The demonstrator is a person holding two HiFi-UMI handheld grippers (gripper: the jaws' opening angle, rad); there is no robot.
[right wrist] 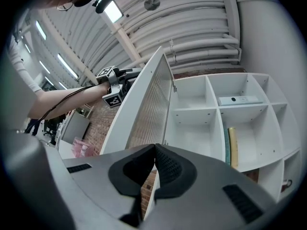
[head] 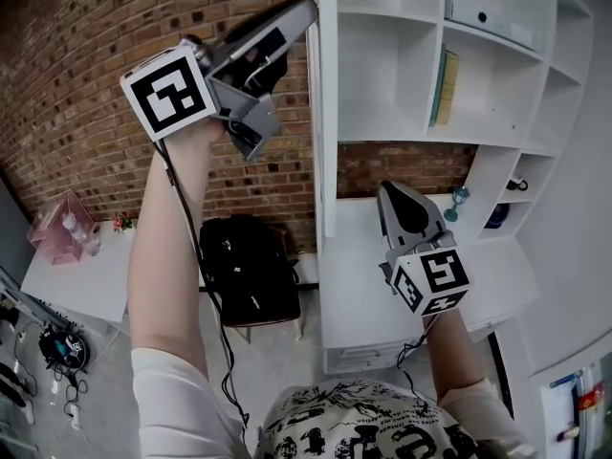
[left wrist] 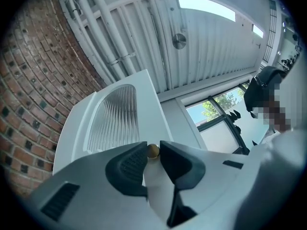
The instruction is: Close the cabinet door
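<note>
In the head view the white cabinet door (head: 321,113) stands swung out, edge-on at twelve o'clock. The left tool (head: 306,10) is raised to the door's edge, and the right tool (head: 390,191) sits lower, toward four o'clock. Only the left gripper view shows the door's ribbed glass panel and the small brass knob (left wrist: 153,150), which the left tool's tips are clenching. In the right gripper view the right tool is clenched on nothing, with open shelves (right wrist: 211,110) at two o'clock.
</note>
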